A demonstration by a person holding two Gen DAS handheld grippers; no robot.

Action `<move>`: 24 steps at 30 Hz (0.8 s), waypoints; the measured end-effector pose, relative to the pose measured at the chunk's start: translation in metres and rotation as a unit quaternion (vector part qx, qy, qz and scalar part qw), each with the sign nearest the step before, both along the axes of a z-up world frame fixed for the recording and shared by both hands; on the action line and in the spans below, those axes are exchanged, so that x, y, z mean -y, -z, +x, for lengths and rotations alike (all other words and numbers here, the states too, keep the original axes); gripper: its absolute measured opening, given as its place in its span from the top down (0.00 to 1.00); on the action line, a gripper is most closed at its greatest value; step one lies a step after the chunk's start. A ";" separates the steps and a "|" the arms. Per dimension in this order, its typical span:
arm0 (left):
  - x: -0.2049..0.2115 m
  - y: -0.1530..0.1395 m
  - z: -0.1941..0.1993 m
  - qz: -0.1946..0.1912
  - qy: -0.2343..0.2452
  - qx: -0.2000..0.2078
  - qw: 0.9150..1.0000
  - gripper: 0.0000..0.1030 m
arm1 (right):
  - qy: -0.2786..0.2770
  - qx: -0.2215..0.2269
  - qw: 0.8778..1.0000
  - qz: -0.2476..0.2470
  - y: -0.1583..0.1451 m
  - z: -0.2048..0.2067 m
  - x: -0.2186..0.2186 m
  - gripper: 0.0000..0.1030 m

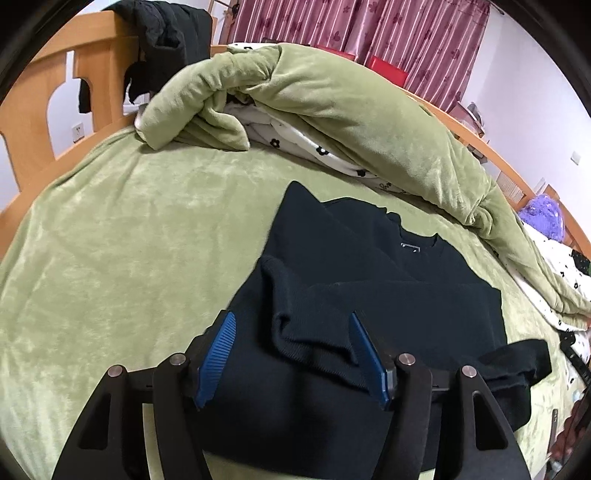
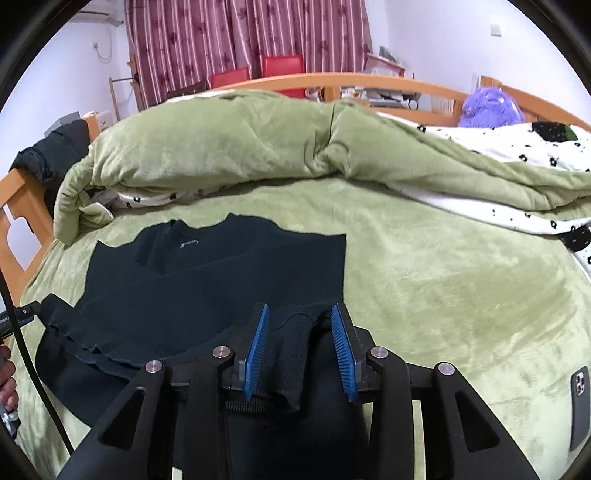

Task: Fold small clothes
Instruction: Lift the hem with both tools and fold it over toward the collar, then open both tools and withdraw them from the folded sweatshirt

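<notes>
A black knit sweater [image 1: 369, 280] lies flat on the green bed cover [image 1: 129, 236], collar and small label away from me. Both sleeves are folded in across the body. My left gripper [image 1: 291, 325] is open, its blue pads either side of a rumpled sleeve cuff [image 1: 295, 317] without pinching it. In the right wrist view the sweater [image 2: 221, 273] lies left of centre. My right gripper [image 2: 300, 317] is open over the hem, with a ribbed cuff [image 2: 291, 347] between the jaws.
A rolled green duvet [image 2: 240, 144] with white flowered lining lies across the far side of the bed. A wooden bed frame [image 1: 33, 110] carries dark clothes [image 1: 166, 33]. A phone [image 2: 580, 402] lies at the right. A purple plush toy [image 2: 491, 107] sits beyond.
</notes>
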State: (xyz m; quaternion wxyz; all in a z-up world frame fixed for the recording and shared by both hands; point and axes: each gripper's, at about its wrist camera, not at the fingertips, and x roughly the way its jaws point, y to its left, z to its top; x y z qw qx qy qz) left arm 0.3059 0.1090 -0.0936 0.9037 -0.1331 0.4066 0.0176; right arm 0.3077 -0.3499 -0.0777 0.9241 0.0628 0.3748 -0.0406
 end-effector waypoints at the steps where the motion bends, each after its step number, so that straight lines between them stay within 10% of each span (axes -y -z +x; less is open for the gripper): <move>1: -0.002 0.000 -0.005 0.004 0.000 0.000 1.000 0.40 | 0.001 0.004 1.000 -0.001 -0.004 -0.006 0.002 0.61; 24: 0.042 -0.059 -0.182 0.089 0.043 0.046 0.994 0.40 | -0.045 0.028 0.999 0.005 -0.076 -0.169 -0.015 0.57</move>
